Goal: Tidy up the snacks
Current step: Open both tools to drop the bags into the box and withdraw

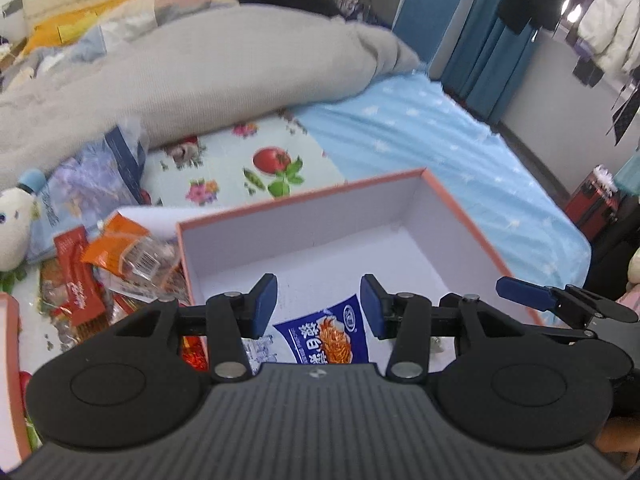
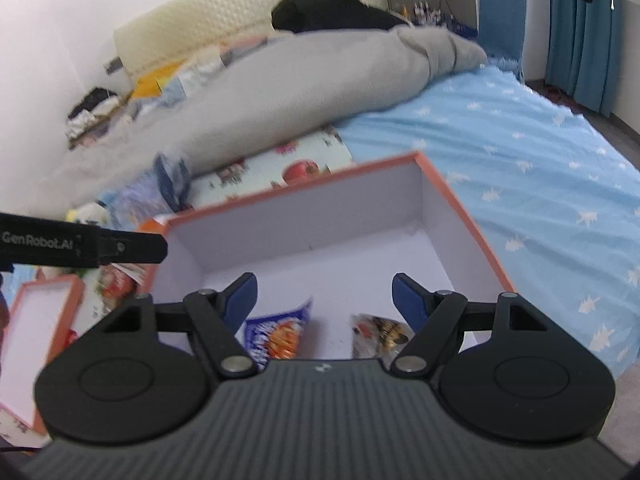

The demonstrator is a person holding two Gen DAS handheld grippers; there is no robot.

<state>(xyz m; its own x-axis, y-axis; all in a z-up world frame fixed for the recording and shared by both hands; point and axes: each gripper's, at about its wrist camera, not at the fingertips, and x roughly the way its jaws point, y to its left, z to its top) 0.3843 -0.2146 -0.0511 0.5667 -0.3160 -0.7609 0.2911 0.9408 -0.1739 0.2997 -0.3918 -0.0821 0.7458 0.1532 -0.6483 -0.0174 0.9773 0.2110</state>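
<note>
An orange-rimmed white box [image 1: 460,216] stands on the bed. A blue snack packet [image 1: 324,340] lies on its floor. My left gripper [image 1: 318,306] hangs open just above that packet with nothing between its pads. In the right wrist view the same box [image 2: 456,208] also holds the blue packet [image 2: 280,334] and a white-and-brown packet [image 2: 380,332]. My right gripper [image 2: 324,300] is open over the gap between them and holds nothing. A pile of loose red and orange snack packets [image 1: 100,272] lies left of the box.
An orange-rimmed lid [image 2: 28,320] lies at the far left. A plush toy [image 1: 16,220] and a bluish bag [image 1: 88,184] sit behind the pile. A grey duvet [image 1: 200,72] is heaped behind the box, and a blue sheet [image 1: 460,148] stretches right to the bed's edge.
</note>
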